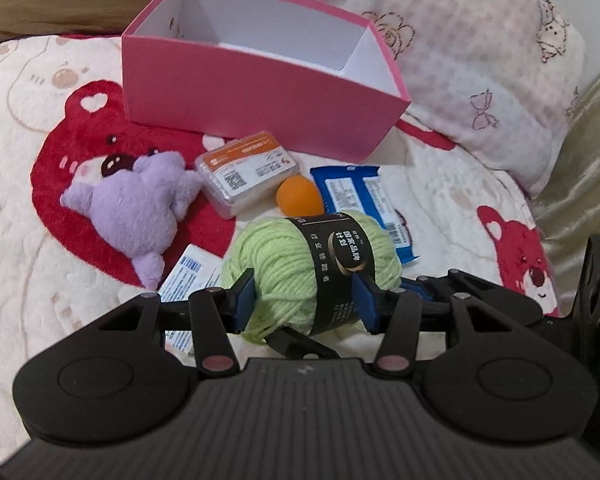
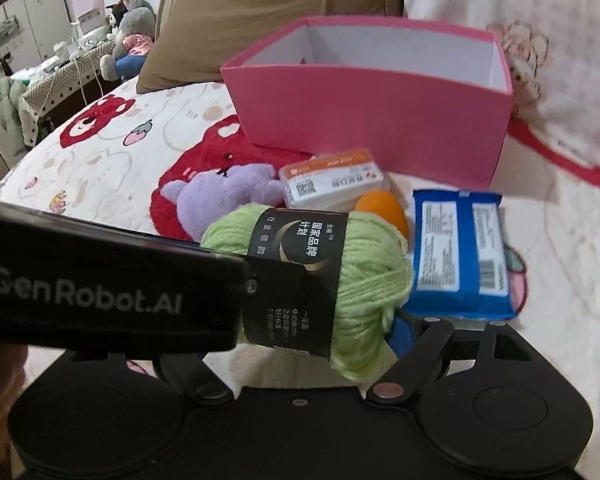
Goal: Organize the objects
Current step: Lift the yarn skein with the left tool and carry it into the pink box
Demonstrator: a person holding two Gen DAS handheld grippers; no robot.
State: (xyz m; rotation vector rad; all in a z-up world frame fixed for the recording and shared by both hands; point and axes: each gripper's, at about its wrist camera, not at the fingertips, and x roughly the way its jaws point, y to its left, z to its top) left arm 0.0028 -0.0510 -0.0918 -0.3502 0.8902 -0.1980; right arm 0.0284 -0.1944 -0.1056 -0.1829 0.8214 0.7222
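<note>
Left gripper (image 1: 306,300) jaws clamp yarn (image 1: 316,272), seemingly hiding orange ball (image 1: 298,196).

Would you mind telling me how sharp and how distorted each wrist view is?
Left wrist: the yarn ball is sharp, the pink box bows with fisheye curvature, the corners go dark. Right wrist: the yarn label is readable, the blue packet is slightly smeared, and the bed edge curves strongly.

Light-green yarn skein (image 1: 300,264) with black paper band, lifted off blanket, clamped at both sides. Open pink cardboard box (image 1: 256,92), white inside, upright behind. Purple plush toy (image 1: 132,208), orange-labelled clear pack (image 1: 246,170), orange ball (image 1: 298,196), blue wipes packet (image 1: 364,196) lying before box.
</note>
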